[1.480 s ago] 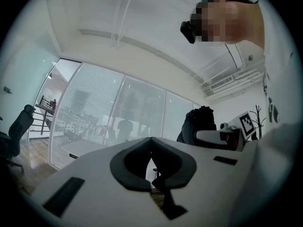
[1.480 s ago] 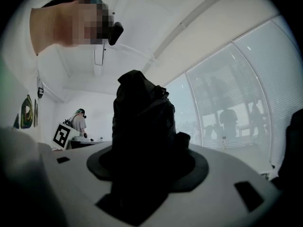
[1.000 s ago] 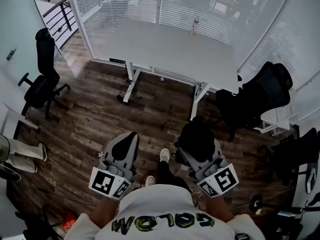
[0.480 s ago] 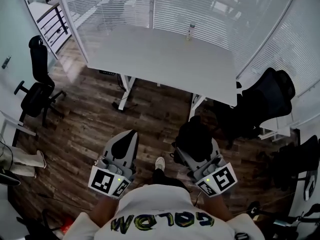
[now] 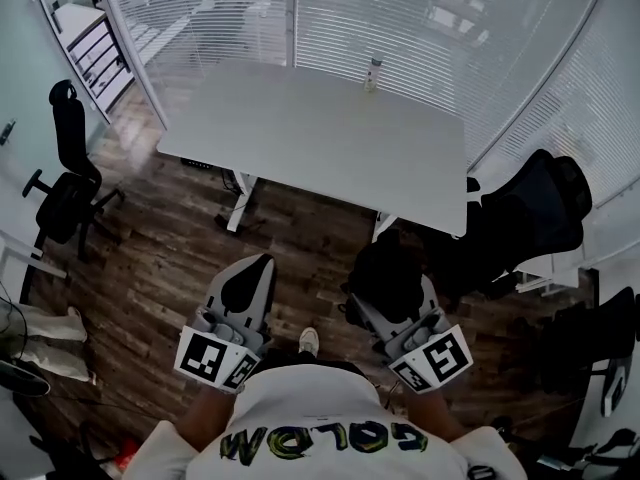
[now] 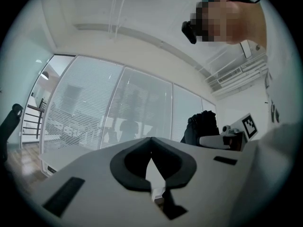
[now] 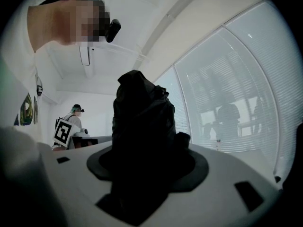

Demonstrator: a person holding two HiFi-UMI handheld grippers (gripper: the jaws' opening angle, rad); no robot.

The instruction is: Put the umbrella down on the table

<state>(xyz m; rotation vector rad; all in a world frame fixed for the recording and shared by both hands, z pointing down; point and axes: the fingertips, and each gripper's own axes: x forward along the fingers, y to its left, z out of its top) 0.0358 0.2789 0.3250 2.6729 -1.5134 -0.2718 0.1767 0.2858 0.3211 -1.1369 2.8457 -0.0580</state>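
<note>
One black umbrella [image 7: 141, 122] upright in the right gripper [image 5: 396, 308].

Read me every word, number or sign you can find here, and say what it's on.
"COLOM": my best reading of the large lettering on the person's white shirt, seen upside down and bent by folds.
No letters: black-and-white square patterns on the left marker cube and the right marker cube.
Too small to read: any label on the bottle on the table.
Too blurred to read: the wall pictures.
</note>
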